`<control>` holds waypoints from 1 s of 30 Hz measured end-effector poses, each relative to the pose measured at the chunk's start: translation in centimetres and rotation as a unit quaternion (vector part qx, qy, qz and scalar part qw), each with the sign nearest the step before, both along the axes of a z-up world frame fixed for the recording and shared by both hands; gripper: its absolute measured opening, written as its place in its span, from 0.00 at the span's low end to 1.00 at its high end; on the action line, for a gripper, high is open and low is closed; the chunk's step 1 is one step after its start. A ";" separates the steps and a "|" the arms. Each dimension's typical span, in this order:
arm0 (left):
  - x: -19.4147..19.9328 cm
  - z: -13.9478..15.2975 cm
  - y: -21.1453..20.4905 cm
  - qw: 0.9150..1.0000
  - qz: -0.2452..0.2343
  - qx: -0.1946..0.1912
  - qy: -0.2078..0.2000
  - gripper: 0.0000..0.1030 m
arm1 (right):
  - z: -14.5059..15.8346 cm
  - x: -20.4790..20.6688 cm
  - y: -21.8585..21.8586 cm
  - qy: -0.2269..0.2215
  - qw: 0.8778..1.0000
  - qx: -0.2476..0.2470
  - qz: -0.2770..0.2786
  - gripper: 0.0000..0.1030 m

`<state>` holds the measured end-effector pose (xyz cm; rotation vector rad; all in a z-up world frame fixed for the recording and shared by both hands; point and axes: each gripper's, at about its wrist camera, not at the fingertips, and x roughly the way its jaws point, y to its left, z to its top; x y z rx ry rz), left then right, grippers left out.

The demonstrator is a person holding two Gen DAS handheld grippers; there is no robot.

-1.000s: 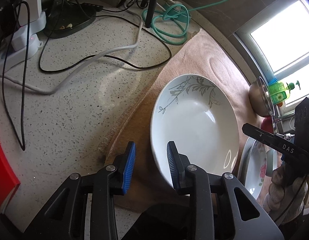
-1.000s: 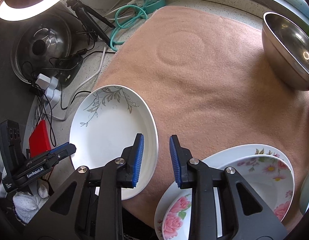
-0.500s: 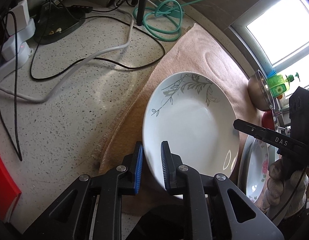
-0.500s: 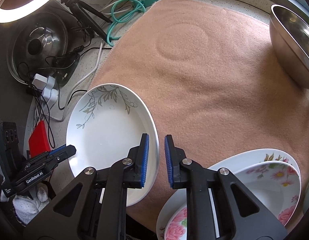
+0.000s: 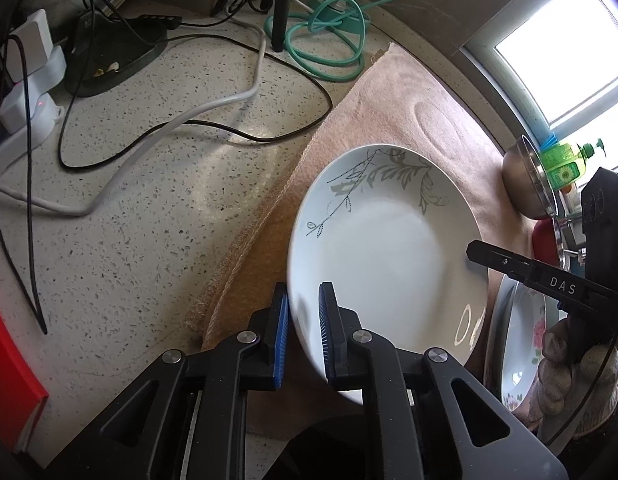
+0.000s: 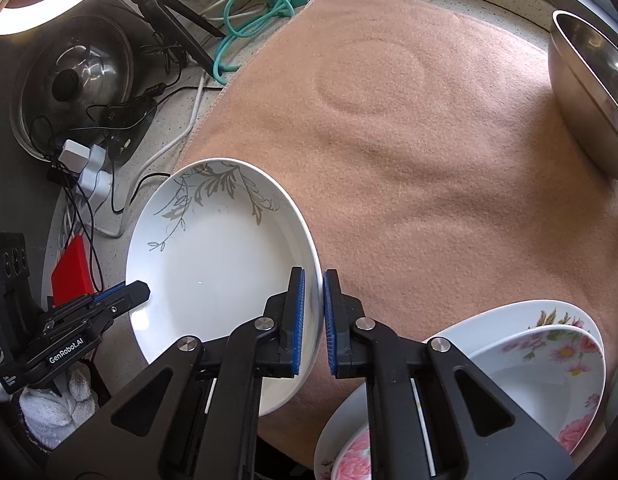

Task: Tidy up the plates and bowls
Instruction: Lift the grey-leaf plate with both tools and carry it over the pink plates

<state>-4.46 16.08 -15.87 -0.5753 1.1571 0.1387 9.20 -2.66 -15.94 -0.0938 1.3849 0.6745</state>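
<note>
The white plate (image 5: pixel 389 252), shallow and glossy with a grey leaf sprig along its far rim, sits at the near left edge of the tan cloth (image 6: pixel 429 140). The left gripper (image 5: pixel 303 320) pinches its left rim between blue pads; the right gripper (image 6: pixel 314 304) clamps the opposite rim. Flowered dishes (image 6: pixel 549 372) are stacked just to its right, a steel bowl (image 6: pixel 589 92) beyond.
</note>
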 end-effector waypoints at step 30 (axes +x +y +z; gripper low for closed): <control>2.7 4.8 -2.3 0.998 -0.031 0.012 -0.052 0.12 | 5.4 0.1 -5.0 -0.040 0.997 0.039 -0.057 0.09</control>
